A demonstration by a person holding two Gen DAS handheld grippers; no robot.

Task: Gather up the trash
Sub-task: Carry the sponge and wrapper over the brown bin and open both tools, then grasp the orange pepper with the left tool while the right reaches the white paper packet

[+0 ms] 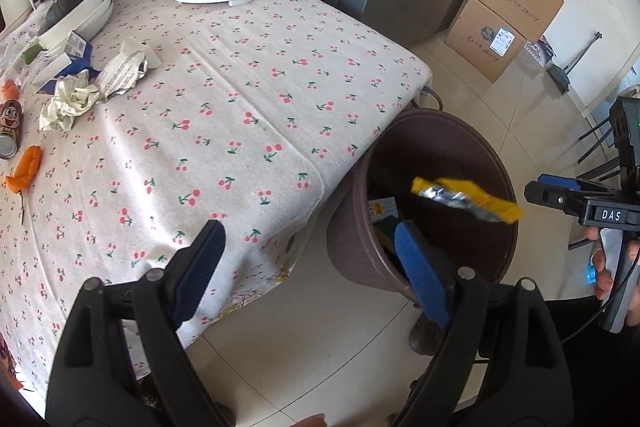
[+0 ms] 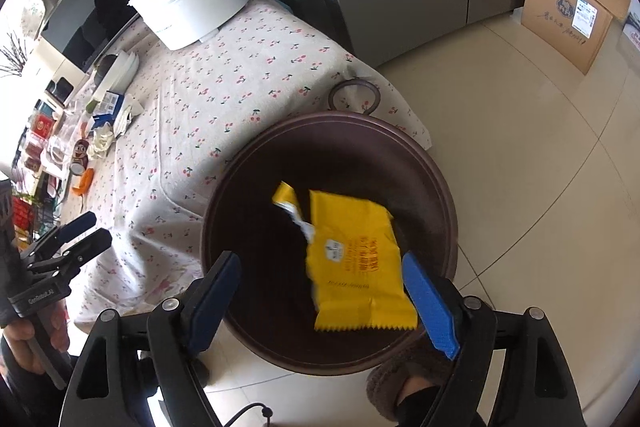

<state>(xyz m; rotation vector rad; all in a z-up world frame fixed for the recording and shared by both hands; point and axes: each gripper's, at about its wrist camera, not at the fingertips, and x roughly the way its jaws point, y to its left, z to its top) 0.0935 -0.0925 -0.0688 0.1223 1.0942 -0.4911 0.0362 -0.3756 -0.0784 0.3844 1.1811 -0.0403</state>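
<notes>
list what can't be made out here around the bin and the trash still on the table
- Bin contents: right wrist view, yellow wrapper and dark interior hide them; left wrist view shows only a corner of a box.
- Wrapper print: blurred in both views.
- Can: left wrist view, cut off by the image edge.
- Crumpled paper text: too small to read.
- Right tool: open; contact with the wrapper is unclear.

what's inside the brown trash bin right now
A yellow wrapper hangs over the bin mouth, touching neither gripper. In the left wrist view, printed packaging lies deep inside. The rest of the bottom is dark or covered by the wrapper.
</notes>
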